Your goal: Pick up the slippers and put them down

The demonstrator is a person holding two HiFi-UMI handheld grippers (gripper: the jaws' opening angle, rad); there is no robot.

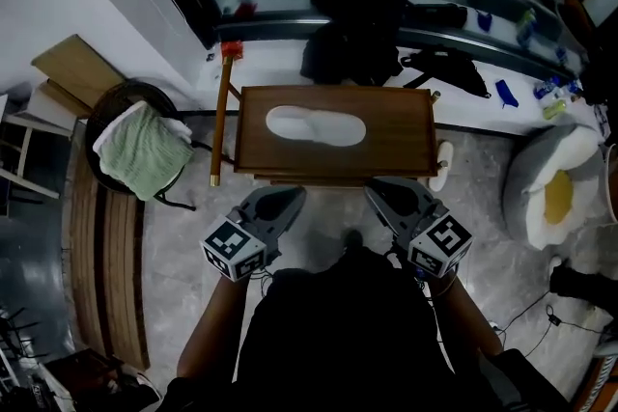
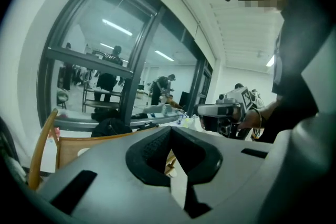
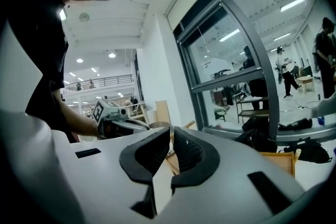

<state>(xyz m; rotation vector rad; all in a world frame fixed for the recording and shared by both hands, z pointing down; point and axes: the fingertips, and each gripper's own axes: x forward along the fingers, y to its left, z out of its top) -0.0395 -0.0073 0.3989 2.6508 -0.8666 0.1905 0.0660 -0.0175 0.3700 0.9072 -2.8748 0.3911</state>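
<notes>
**Both hand-held grippers closed and empty, short of the slipper on the bench**

Head view: two bare forearms reach forward from the person's dark torso, side by side. The left hand-held gripper (image 1: 288, 196) and the right hand-held gripper (image 1: 382, 190) point slightly downward at the near edge of the wooden bench (image 1: 396, 138), their marker cubes toward the person. Neither touches anything. One white slipper (image 1: 316, 125) lies flat in the middle of the bench top, apart from both grippers. A second pale slipper-like shape (image 1: 442, 166) lies on the grey stone floor (image 1: 483, 236) just beside the bench's right end. To the left, a green towel (image 1: 143, 151) drapes over a round dark basket. To the right lies a white flower-shaped cushion (image 1: 555, 188) with a yellow centre. Behind the bench, black bags (image 1: 352, 48) sit along a white ledge under a glass wall.

Left gripper view: the dark pads meet at their tips, with nothing between them. Beyond them show the bench's wooden edge, the tall window frame (image 2: 134, 81), and the right hand-held gripper off to the side.

Right gripper view: the pads are shut, only a sliver of light between them, and they hold nothing. The left hand-held gripper appears beside them, with the window wall and a black bag past the bench corner.
</notes>
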